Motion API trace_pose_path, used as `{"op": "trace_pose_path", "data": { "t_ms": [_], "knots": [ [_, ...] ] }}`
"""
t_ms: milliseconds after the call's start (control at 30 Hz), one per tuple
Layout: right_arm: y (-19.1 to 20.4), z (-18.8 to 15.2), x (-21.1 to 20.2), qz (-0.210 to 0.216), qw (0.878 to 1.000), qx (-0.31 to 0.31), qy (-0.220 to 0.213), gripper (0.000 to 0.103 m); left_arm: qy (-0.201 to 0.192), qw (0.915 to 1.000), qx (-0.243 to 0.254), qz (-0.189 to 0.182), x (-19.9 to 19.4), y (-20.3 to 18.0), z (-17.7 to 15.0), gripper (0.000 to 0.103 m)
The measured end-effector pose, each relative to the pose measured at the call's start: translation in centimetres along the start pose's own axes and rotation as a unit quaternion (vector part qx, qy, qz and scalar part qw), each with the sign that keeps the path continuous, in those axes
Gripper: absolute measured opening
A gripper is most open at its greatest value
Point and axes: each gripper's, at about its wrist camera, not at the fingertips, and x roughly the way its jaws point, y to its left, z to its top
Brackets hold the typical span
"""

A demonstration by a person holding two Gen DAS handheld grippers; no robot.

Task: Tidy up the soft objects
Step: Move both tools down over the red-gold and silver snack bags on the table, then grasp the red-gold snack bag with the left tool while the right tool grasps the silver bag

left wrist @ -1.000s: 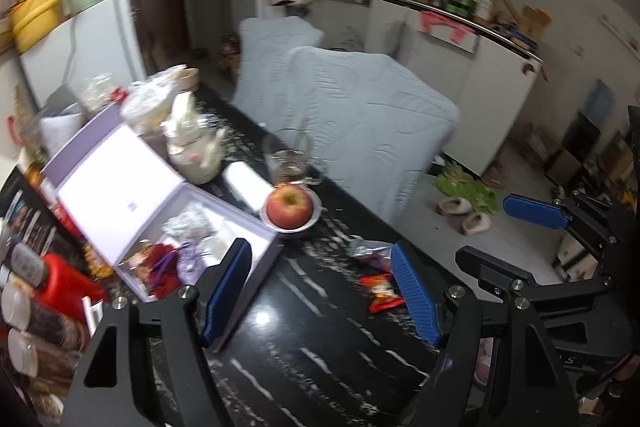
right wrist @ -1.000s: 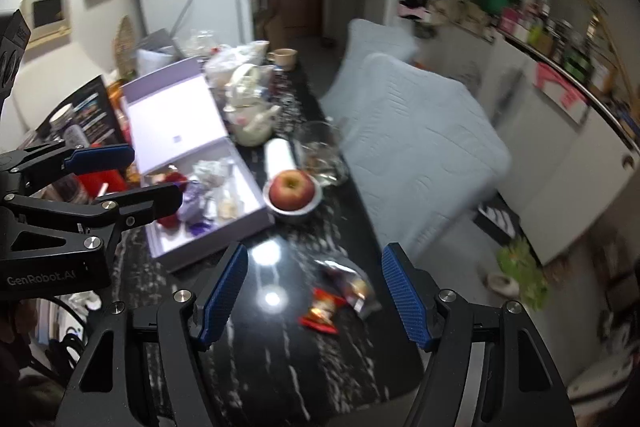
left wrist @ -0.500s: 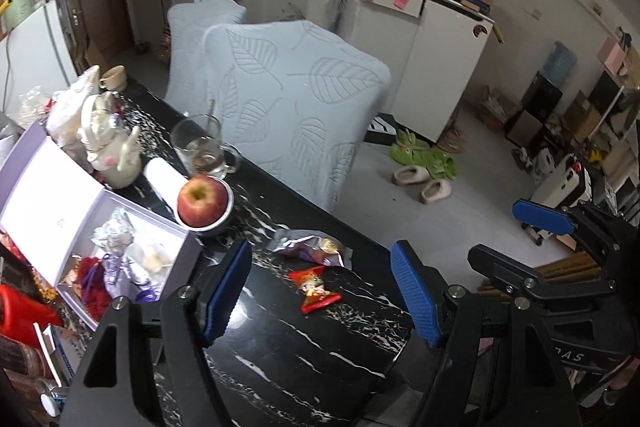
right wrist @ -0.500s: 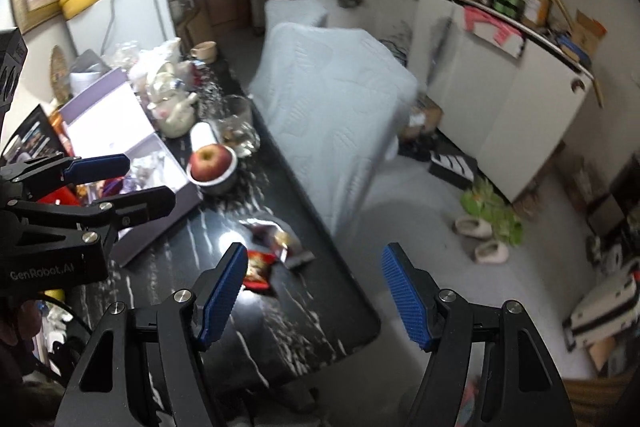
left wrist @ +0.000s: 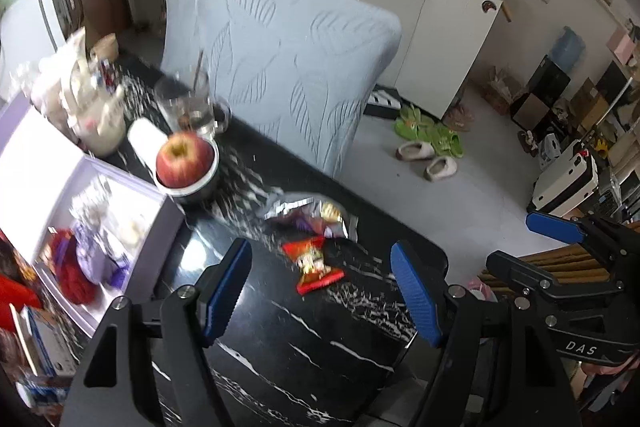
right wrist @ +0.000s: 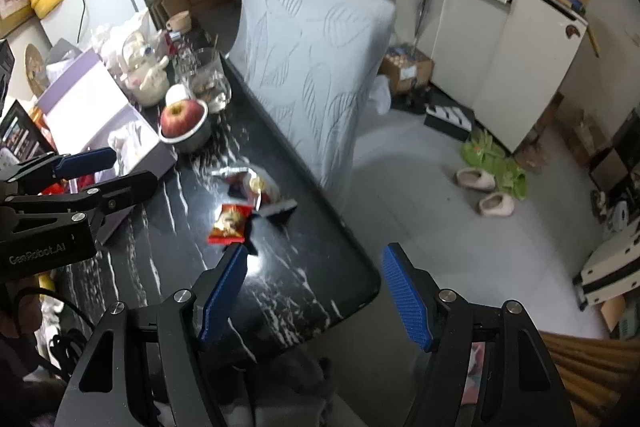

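Room: cluttered kitchen-dining space, white cabinets along the far wall, slippers on the grey floor.
Counter: black counter (left wrist: 280,339) with white veining, two chairs under pale leaf-pattern covers (left wrist: 288,67) pushed up to its far edge.
Red snack packet: small red packet (left wrist: 314,261) flat on the counter near the corner; in the left wrist view it lies ahead of and between the blue pads, untouched.
Silver snack bag: crumpled foil bag (left wrist: 308,213) just beyond the red packet, nearly touching it (its mouth looks torn open, contents too blurred to name).
Metal bowl: small steel bowl (right wrist: 192,141) holding one red apple (left wrist: 184,159), which fills most of it.
Purple box: open lilac box (left wrist: 160,223), lid tipped back; inside sit a red fuzzy item, purple wrapped pieces and pale wrappers, all smeared by motion blur.
Glass mug: clear mug (left wrist: 192,107) behind the bowl, some dark residue at the bottom, a thin stick standing in it.
White roll: pale cylinder (left wrist: 146,139) lying between the bowl and a cream teapot (left wrist: 100,123).
Left hand-held gripper: jaws of the left hand-held gripper (left wrist: 320,295) spread apart, nothing between the pads, poised above the counter.
Right hand-held gripper: right hand-held gripper (right wrist: 312,295) likewise spread and empty, over the counter's corner, the red packet just beyond its left pad.
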Motion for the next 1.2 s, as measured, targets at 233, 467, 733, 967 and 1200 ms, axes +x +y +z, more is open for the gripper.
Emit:
{"op": "trace_pose_path", "data": {
  "t_ms": [233, 467, 733, 967, 1200],
  "knots": [
    [0.4, -0.2, 3.4, 0.016, 0.999, -0.012, 0.034, 0.070, 0.035, 0.9991, -0.023, 0.001, 3.3, 1.1, -1.4, 0.072],
    [0.7, -0.1, 7.4, 0.030, 0.997, -0.024, 0.071, 0.070, 0.067, 0.9968, -0.044, 0.000, 7.2, 2.2, -2.2, 0.072],
    [-0.1, 0.6, 11.0, 0.032, 0.994, -0.021, 0.106, 0.070, 0.106, 0.9918, -0.070, -0.014, 11.8, 3.5, -2.6, 0.072],
    [-1.0, 2.2, 13.5, 0.031, 0.992, -0.024, 0.123, 0.070, 0.136, 0.9879, -0.070, -0.027, 15.4, 3.3, -2.6, 0.072],
    [-1.1, 4.0, 15.4, 0.045, 0.989, -0.040, 0.133, 0.070, 0.154, 0.9841, -0.081, -0.034, 17.7, 3.7, -3.0, 0.059]
  ]
}}
